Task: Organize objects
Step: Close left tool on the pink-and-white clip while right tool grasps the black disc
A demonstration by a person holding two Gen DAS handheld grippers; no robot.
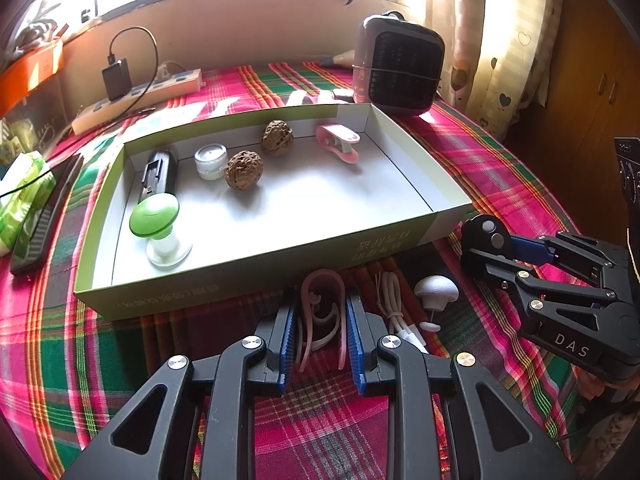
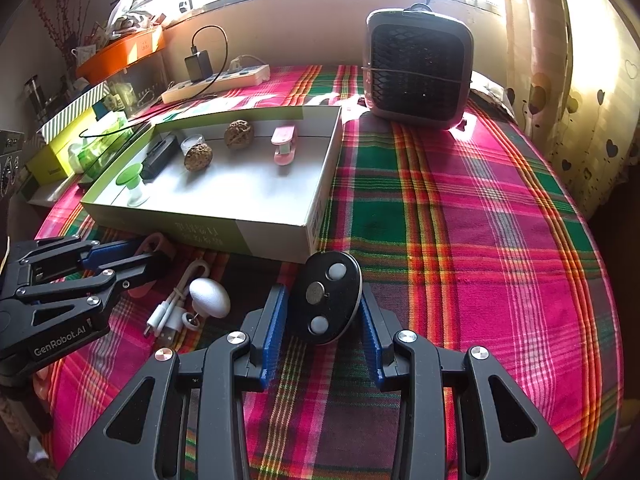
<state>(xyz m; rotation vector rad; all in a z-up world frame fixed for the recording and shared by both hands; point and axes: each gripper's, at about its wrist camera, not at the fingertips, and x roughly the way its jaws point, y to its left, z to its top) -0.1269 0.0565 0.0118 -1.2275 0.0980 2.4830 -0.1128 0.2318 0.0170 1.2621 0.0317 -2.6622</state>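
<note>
A shallow green-and-white box (image 1: pixel 248 258) (image 2: pixel 208 226) holds two walnuts (image 1: pixel 244 169), a small white jar (image 1: pixel 211 161), a pink clip (image 1: pixel 338 142), a black device (image 1: pixel 158 176) and a green-topped stamp (image 1: pixel 154 216). My left gripper (image 1: pixel 320 334) (image 2: pixel 132 258) is shut on a pink ear hook (image 1: pixel 322 312) in front of the box. My right gripper (image 2: pixel 325 312) (image 1: pixel 516 246) is shut on a black oval remote (image 2: pixel 326 296) (image 1: pixel 486 234) near the box's front right corner. A white cable (image 1: pixel 394 306) (image 2: pixel 174 304) and a white mushroom-shaped knob (image 1: pixel 436 290) (image 2: pixel 210 298) lie between the grippers.
A dark heater (image 1: pixel 400 66) (image 2: pixel 418 64) stands behind the box at right. A power strip with a black charger (image 1: pixel 136 94) (image 2: pixel 216 76) lies at the back left. A green tissue pack (image 1: pixel 22 200) and a dark flat bar (image 1: pixel 44 224) lie left of the box. The plaid cloth (image 2: pixel 480 220) stretches right.
</note>
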